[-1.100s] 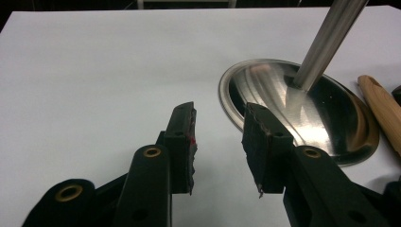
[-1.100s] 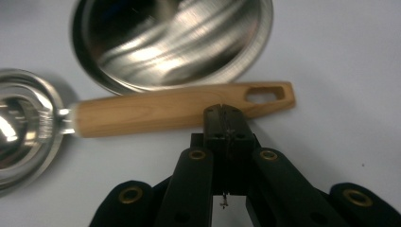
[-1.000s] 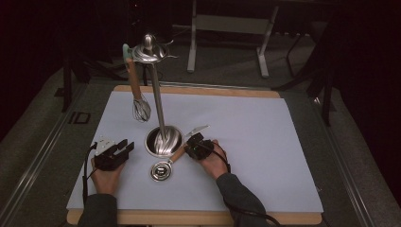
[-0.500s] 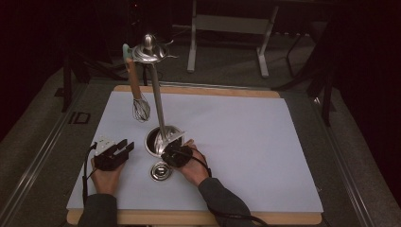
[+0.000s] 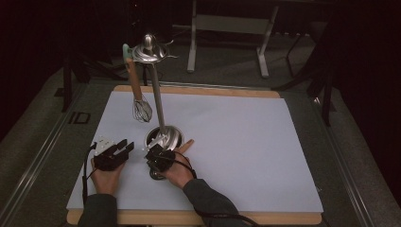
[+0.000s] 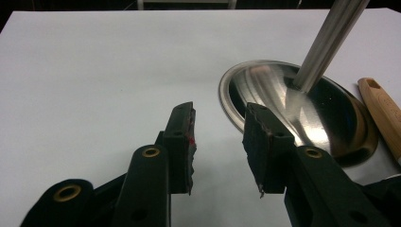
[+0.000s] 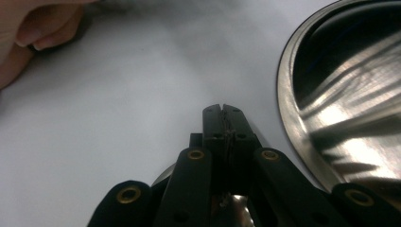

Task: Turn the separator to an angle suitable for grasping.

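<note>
Two tongs point(image 5: 113, 153) down low in the high view, left of centre. My left pair point(image 6: 217, 123) is released, nothing between the jaws, tips hovering over the white mat point(image 5: 246, 142) just short of the stand's round steel base point(image 6: 265, 85). My right pair point(image 7: 222, 109) is clenched tight, tips together, alongside the base rim; whether something thin is pinched there I cannot tell. In the high view it sits just below the base, centre-left. Wooden handle point(image 5: 185, 145) lies against the base's right edge. Whisk point(image 5: 142, 111) hangs from the stand top, upper left.
</note>
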The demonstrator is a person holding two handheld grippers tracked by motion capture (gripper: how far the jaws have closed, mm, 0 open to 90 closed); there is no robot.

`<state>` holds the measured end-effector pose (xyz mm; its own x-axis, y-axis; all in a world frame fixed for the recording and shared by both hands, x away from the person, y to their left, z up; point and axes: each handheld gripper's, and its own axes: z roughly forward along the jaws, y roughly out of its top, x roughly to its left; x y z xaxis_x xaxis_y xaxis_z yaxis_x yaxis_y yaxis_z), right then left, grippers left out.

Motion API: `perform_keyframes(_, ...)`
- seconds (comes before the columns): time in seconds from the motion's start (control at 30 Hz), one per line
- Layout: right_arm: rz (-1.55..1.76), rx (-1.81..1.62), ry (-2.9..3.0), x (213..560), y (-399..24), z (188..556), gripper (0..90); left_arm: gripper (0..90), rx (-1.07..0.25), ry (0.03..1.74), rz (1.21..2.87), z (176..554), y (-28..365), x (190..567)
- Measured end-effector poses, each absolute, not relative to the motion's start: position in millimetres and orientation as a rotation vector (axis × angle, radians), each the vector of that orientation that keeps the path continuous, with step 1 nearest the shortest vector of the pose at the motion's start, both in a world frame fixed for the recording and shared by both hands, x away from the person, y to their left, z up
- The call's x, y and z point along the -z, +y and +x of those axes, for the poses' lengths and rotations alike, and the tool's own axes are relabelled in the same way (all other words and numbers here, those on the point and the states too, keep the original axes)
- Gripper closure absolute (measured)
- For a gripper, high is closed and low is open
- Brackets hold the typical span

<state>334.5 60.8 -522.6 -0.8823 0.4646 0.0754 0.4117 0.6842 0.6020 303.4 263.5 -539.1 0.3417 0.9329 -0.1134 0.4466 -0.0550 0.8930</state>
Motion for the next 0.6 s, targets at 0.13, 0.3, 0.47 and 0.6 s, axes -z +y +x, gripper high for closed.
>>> perform_keyframes(0.13,0.746,-0.956,2.816,522.9,61.8,334.1,89.2,63.9,-0.648,1.253,1.663,303.3,263.5,539.2)
perform_keyframes(0.3,0.746,-0.934,2.821,521.8,56.1,329.7,89.3,63.9,-0.649,1.254,1.662,303.4,263.3,539.2)
perform_keyframes(0.47,0.769,-0.916,2.826,520.8,37.2,321.7,89.4,63.8,-0.651,1.253,1.665,303.3,263.1,539.1)
perform_keyframes(0.6,0.767,-0.890,2.841,519.1,22.4,316.1,89.4,63.6,-0.651,1.255,1.664,303.3,263.0,539.2)
